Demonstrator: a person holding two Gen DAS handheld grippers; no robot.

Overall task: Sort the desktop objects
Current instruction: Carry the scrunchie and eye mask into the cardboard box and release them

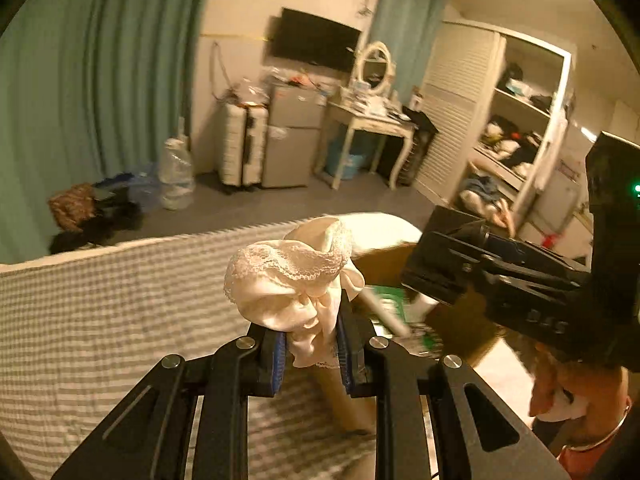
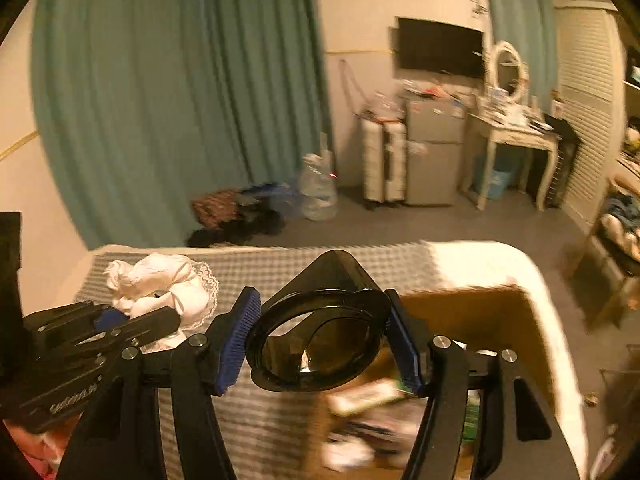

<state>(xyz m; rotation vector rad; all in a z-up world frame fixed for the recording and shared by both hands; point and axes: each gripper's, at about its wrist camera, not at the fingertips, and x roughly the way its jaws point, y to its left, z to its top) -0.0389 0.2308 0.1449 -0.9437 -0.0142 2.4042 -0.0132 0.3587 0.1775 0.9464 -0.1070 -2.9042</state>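
My left gripper [image 1: 312, 344] is shut on a cream lace-trimmed cloth [image 1: 292, 276], held above the grey checked bedcover [image 1: 120, 312]. It also shows in the right wrist view [image 2: 116, 320], with the cloth [image 2: 160, 280] bunched at its tips. My right gripper [image 2: 320, 340] is shut on black swim goggles [image 2: 320, 340], held over an open cardboard box [image 2: 480, 320]. In the left wrist view the right gripper's body [image 1: 500, 276] hangs over the box [image 1: 400, 256], with its fingertips hidden.
The box holds packets and small items [image 2: 372, 396]. Beyond the bed are a teal curtain [image 1: 100, 80], a water jug [image 1: 176, 172], a suitcase [image 1: 244, 144], a small fridge [image 1: 292, 136], a dressing table [image 1: 372, 120] and an open wardrobe [image 1: 520, 120].
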